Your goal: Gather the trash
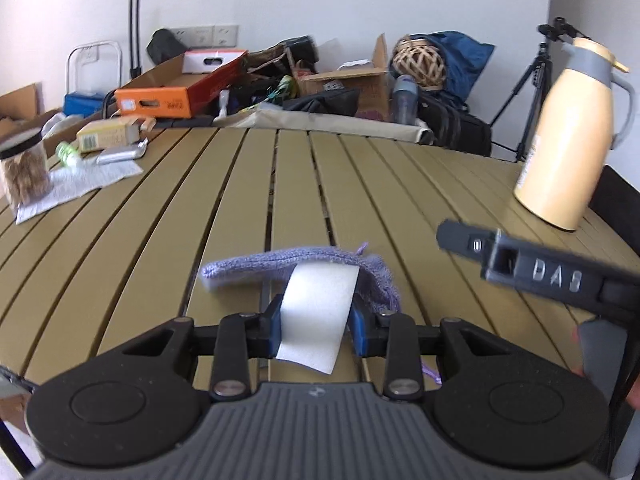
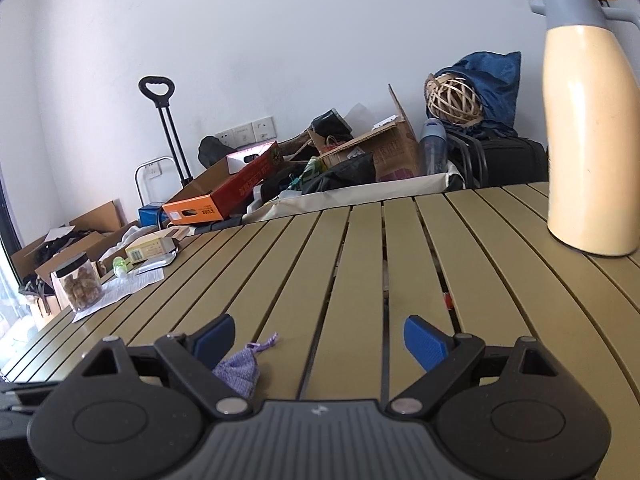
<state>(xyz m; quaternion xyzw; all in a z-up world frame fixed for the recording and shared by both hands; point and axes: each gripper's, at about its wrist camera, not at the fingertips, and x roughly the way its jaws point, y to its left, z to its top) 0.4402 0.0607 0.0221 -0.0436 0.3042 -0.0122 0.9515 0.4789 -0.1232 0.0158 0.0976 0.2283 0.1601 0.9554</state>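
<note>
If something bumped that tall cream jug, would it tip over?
Possibly: the jug is tall on a narrow base, near the table edge. Its smooth side looks slippery. Full or empty can't be told.

A cream jug (image 2: 588, 120) and snack jar (image 2: 78, 282) stand on the slatted table (image 2: 360, 264).

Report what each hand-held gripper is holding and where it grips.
The left hand-held gripper pinches a purple cloth, with a white strip over its pads. The right hand-held gripper is open, holding nothing.

A lilac cloth (image 1: 304, 264) lies on the olive slatted table (image 1: 160, 220) near a cream jug (image 1: 568, 136).
</note>
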